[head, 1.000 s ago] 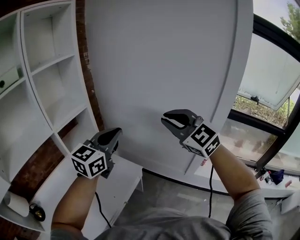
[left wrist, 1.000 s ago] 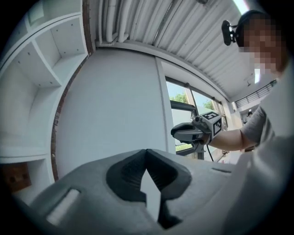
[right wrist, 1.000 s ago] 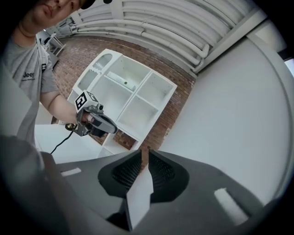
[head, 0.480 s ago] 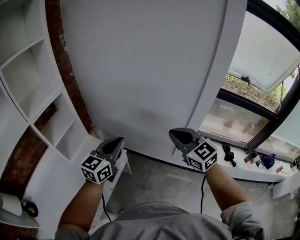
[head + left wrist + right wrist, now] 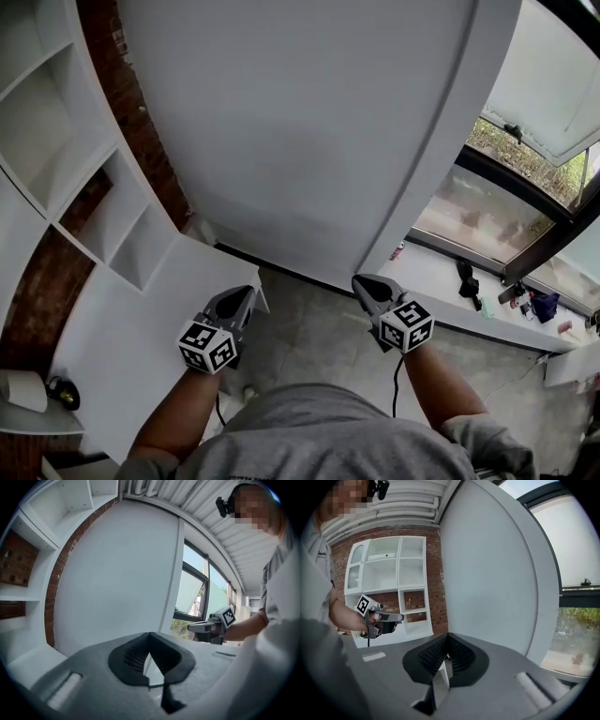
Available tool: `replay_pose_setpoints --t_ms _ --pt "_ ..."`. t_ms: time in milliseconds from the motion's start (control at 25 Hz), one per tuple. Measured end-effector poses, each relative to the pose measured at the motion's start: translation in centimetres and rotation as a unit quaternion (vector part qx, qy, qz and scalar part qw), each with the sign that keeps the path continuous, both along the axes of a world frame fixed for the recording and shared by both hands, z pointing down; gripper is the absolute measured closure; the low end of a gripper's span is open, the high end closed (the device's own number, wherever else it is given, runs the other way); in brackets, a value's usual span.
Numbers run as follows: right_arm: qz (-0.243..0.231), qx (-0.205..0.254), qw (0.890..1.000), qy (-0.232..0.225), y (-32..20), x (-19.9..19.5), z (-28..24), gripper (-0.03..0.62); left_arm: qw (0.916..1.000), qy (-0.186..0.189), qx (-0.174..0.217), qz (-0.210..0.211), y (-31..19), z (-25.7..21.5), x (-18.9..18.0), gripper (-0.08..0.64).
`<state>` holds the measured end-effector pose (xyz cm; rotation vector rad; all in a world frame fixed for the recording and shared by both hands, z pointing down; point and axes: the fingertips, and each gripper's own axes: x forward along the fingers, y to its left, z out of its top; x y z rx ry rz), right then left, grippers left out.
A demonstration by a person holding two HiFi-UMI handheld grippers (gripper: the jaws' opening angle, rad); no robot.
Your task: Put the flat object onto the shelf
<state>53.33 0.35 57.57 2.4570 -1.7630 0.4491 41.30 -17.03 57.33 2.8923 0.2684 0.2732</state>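
Both grippers hang low in front of me over the grey floor. My left gripper is shut, its tips meeting with nothing between them. The right gripper is also shut and empty. Each shows in the other's view: the right gripper and the left gripper. The white shelf unit stands to my left against a brick wall, with open compartments. I see no flat object in either gripper.
A large white curved wall panel fills the view ahead. A low white cabinet top lies under the shelf unit, with a white roll and a small black thing at its left end. A window sill with small items runs at right.
Both grippers have sunk from in front of the white panel to just above the floor. The right gripper's narrow gap has closed and it has rolled. My view has tipped downward.
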Motion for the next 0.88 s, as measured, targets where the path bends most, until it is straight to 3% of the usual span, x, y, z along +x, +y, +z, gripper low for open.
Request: replay_pose_setpoints --t_ms 400,880 --pt "-0.011 -0.034 0.999 -0.035 -0.4 -2.4 4.8 0.583 0.9990 -0.039 -0.017 -0.014 -0.2 4.1 -2.9 0.561" --pt "-0.011 -0.028 0.999 -0.035 -0.2 -3.2 4.5 0.583 0.9986 -0.032 -0.035 -0.025 -0.3 3.7 -4.2 0.562"
